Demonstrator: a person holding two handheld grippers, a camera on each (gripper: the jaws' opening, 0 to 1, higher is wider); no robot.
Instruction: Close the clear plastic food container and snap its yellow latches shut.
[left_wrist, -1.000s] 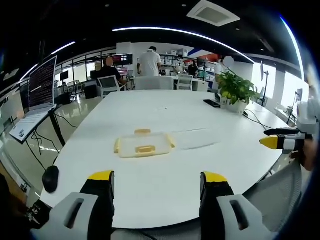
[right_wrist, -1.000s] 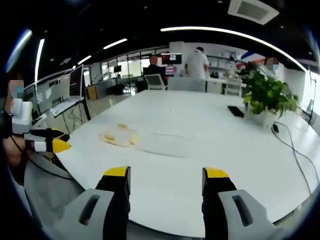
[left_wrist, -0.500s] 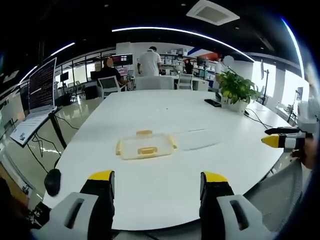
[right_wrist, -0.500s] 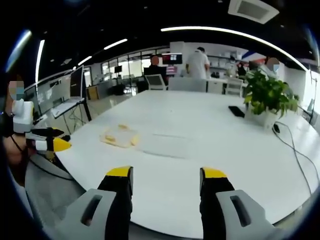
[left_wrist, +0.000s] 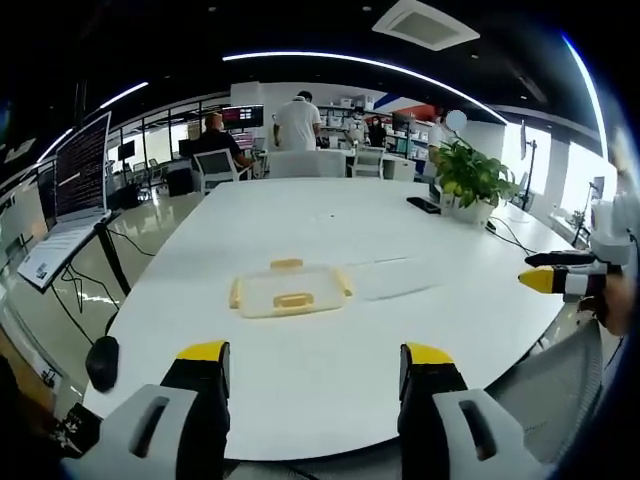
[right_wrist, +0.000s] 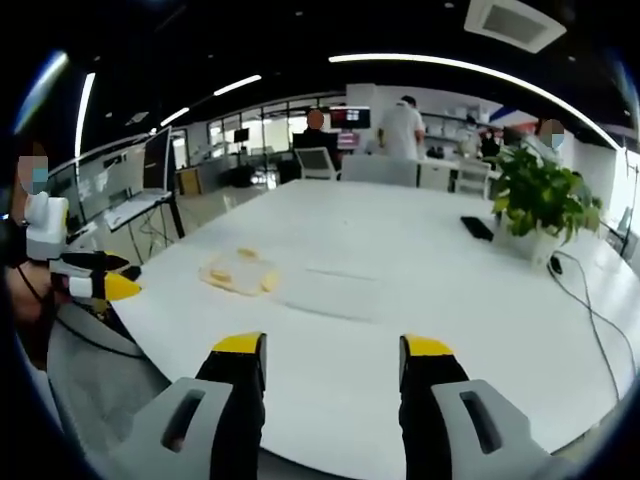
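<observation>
Little is changing since the earlier pictures: both views are drifting only slightly, and the container (left_wrist: 288, 291) is lying where it was on the white table (left_wrist: 330, 215). Both grippers are hanging back at the near edge of the table, well apart from the container, the left gripper (left_wrist: 314, 370) with its jaws spread and nothing between them, the right gripper (right_wrist: 324, 362) likewise wide and empty. The container is sitting as a shallow clear tray with yellow latches (left_wrist: 292, 299) showing along its sides, and a clear flat sheet, probably its lid (left_wrist: 388, 276), is resting just beside it on the side toward the potted plant (left_wrist: 470, 180). From here the risk is that the lid, being nearly invisible against the table, is getting misjudged at pickup, or is landing askew so a latch is pressing down without catching; the light tray may also slide when pushed.
</observation>
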